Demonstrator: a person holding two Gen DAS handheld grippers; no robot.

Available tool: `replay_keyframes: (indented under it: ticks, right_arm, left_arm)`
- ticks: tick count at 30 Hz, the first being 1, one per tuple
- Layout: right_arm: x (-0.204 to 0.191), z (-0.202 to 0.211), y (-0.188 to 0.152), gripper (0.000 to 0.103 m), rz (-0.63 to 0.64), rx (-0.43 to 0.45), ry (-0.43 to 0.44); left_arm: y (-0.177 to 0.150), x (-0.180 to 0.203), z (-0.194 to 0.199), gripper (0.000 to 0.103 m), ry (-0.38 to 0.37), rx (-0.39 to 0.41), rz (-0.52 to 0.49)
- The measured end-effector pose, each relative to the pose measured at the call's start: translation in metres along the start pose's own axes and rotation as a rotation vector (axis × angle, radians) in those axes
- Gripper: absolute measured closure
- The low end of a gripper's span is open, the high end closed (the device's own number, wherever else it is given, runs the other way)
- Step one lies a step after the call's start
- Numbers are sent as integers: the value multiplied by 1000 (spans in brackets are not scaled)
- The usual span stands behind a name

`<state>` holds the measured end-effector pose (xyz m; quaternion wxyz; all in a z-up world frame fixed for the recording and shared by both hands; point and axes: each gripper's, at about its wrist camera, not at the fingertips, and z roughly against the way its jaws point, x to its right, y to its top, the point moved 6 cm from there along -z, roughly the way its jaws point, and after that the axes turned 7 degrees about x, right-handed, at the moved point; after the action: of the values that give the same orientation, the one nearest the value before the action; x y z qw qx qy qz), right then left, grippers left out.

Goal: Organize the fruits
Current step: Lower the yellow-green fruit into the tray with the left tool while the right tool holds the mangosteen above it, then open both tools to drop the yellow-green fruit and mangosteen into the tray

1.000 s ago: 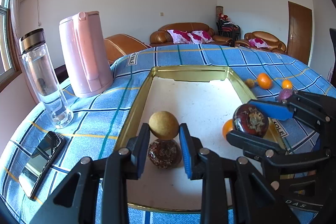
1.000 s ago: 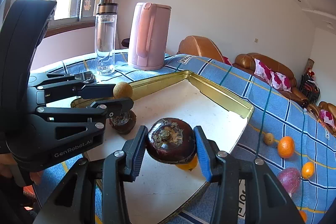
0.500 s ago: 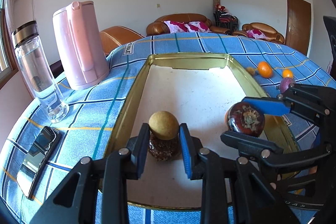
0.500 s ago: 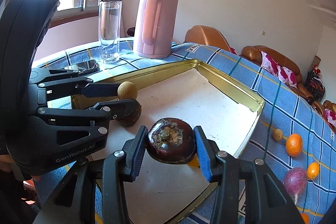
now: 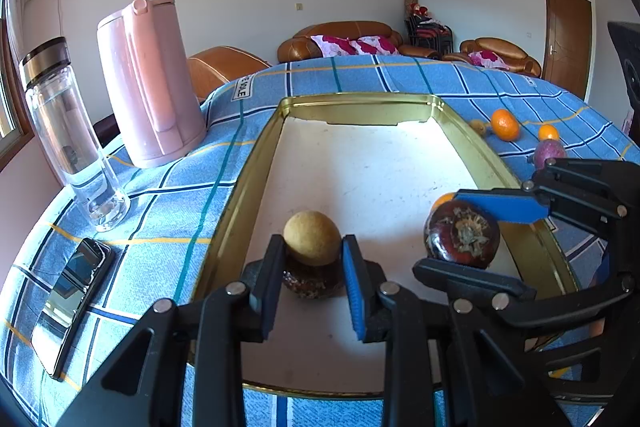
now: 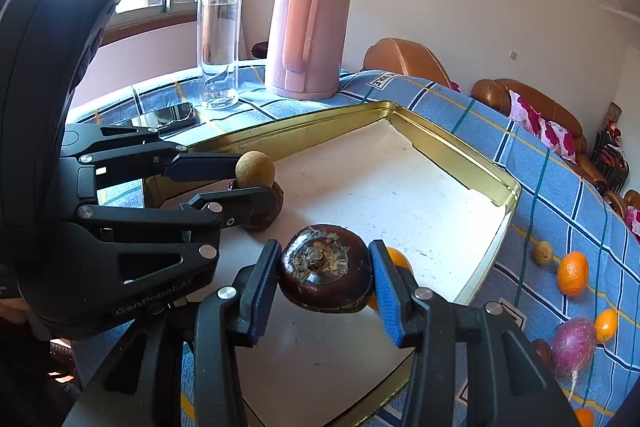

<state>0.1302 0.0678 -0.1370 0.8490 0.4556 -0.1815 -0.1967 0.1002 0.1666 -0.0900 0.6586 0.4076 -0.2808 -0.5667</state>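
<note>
A gold-rimmed tray (image 5: 256, 163) is lying on a blue checked cloth. Over its near end, the right gripper (image 6: 326, 279) is clamping a dark, hard-skinned mangosteen (image 6: 326, 269) across its widest part; it looks firm and fairly heavy. The left gripper (image 5: 312, 259) is pinching a small tan longan (image 5: 312, 242), likely light and thin-shelled, above another dark fruit (image 5: 312, 281) sitting in the tray.

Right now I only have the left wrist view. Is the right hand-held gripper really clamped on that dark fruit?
Observer: Yes. On the right hand-held gripper, both blue pads press the sides of the dark fruit.
Operator: Anything behind it?
Observer: An orange fruit lies in the tray, mostly hidden by the right pad.
Operator: More fruit on the cloth?
Observer: Yes, another orange one at the frame's bottom edge, nearer than the purple fruit.
</note>
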Motion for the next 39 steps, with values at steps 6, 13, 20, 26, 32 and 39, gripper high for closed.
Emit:
replay_keyframes:
  ticks: [6, 13, 20, 26, 32, 39]
  right_arm:
    - [0, 0, 0, 56, 1, -1, 0]
    - [0, 1, 0, 56, 1, 2, 1]
    - [-1, 2, 0, 54, 10, 9, -2]
    - [-2, 4, 1, 48, 16, 21, -14]
    - [2, 9, 3, 38, 5, 47, -28]
    - [2, 12, 4, 34, 3, 65, -40]
  left_arm:
    - [-2, 0, 0, 73, 2, 0, -2]
    - [-2, 0, 0, 73, 3, 0, -2]
    - [-3, -3, 2, 72, 13, 3, -2]
    - [-3, -7, 5, 62, 32, 11, 4]
    - [0, -14, 12, 41, 68, 37, 13]
    - [1, -15, 15, 41, 73, 43, 15]
